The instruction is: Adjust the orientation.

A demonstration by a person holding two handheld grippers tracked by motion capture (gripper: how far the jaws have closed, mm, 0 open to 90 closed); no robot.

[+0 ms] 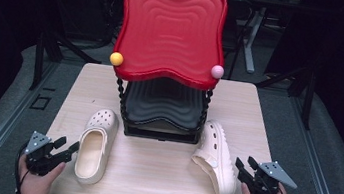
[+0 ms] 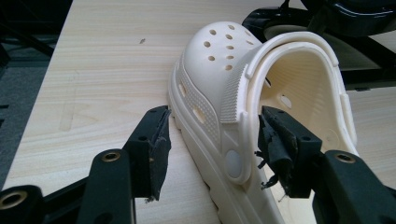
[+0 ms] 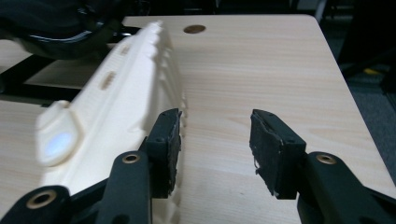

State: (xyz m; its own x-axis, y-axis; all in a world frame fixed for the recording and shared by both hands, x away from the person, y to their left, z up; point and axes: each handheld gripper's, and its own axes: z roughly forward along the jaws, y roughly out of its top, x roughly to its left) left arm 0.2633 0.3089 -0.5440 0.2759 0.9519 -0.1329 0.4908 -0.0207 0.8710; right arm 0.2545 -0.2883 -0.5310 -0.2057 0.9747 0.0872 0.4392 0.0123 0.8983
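Two-tier rack (image 1: 168,51): red and black trays, both bare. Left clog (image 1: 95,143): upright, toe away, its side wall between the parted left gripper (image 1: 66,149) fingers. Right clog (image 1: 216,157): on its side, lengthwise beside the spread right gripper (image 1: 244,167) fingers.

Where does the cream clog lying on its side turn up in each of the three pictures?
High view: the tipped clog lies lower right, just ahead of the right gripper.
Left gripper view: not this clog.
Right gripper view: the left side, sole edge beside the open fingers.
Shared landmark: black rack base, upper left here.

Matt cream foam-like clogs (image 1: 95,145), glossy red plastic tray (image 1: 171,31), pale wood-grain table (image 1: 148,184)
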